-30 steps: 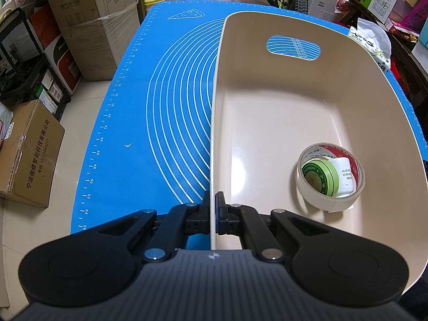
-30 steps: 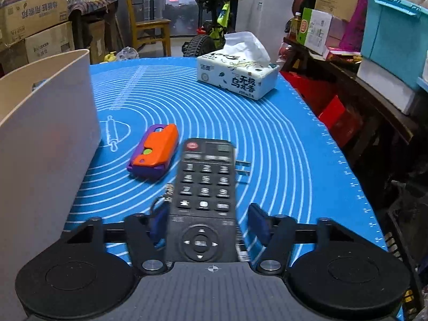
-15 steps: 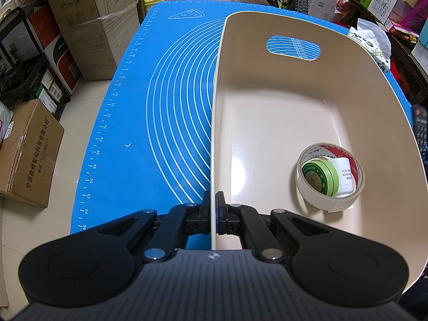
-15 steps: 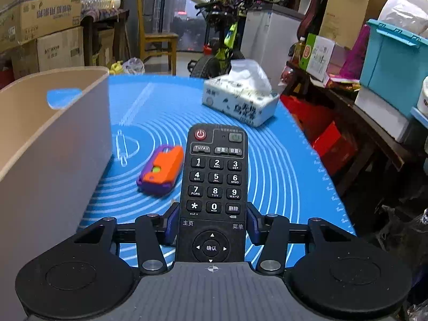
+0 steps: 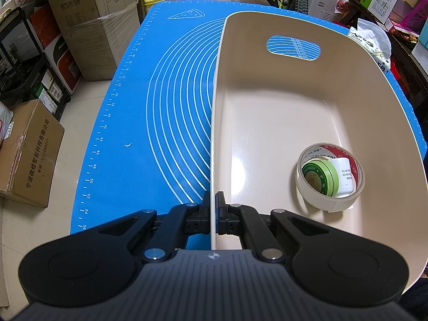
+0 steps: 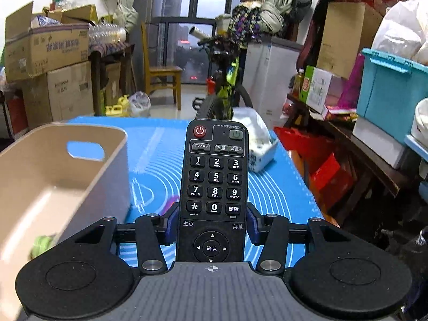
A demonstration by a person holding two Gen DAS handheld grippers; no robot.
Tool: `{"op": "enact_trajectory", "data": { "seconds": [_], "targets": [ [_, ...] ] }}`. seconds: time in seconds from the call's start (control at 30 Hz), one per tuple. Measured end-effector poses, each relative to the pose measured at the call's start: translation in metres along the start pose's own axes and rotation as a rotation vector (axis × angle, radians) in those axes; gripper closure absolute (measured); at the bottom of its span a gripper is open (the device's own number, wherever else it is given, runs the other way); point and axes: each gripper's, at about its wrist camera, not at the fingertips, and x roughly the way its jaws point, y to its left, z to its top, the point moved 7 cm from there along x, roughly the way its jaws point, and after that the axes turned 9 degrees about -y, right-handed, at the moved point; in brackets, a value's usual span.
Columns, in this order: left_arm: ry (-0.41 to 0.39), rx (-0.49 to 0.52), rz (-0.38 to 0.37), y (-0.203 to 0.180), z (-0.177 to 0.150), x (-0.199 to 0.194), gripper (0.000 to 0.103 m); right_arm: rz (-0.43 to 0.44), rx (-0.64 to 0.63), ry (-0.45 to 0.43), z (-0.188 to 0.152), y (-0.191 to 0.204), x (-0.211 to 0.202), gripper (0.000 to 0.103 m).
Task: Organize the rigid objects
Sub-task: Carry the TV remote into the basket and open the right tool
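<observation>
1. The beige plastic bin (image 5: 307,112) stands on the blue silicone baking mat (image 5: 160,107), with an oval handle hole in its far wall at 12 o'clock.
2. Inside the bin, at about 4 o'clock on its floor, lies a roll of clear tape (image 5: 330,176). Within the ring of the tape sit a green ointment tin (image 5: 318,178) and a small white container (image 5: 343,176), touching each other.
3. The left gripper (image 5: 213,203) has its fingers pressed together on the near left wall of the bin, one finger outside and one inside, so it pinches the rim.
4. The right gripper (image 6: 212,223) pinches a black TV remote control (image 6: 214,187) by its two long sides, at the lower half of the remote. The remote points to 12 o'clock, buttons up, and is held above the mat, to the right of the bin (image 6: 53,182).
5. Behind the remote, at 1 o'clock, a tissue pack (image 6: 259,144) lies on the mat (image 6: 275,192), partly hidden.
</observation>
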Motion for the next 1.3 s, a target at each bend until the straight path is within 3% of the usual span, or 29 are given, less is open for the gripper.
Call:
{"op": "enact_trajectory", "data": {
  "seconds": [0.4,0.6,0.93,1.3],
  "targets": [
    [0.0,0.001,0.0,0.0,0.0,0.0,0.1,0.114,0.02,-0.135,0.065,0.039,-0.033,0.048],
    [0.0,0.001,0.0,0.0,0.0,0.0,0.1,0.216,0.03,-0.136,0.083,0.082,-0.036,0.048],
    [-0.001,0.0,-0.002,0.0,0.0,0.0,0.1,0.323,-0.017,-0.002,0.057,0.149,-0.023,0.048],
    [-0.001,0.0,-0.002,0.0,0.0,0.0,0.1,0.303,-0.052,0.258,0.001,0.177,0.011,0.048]
  ]
}}
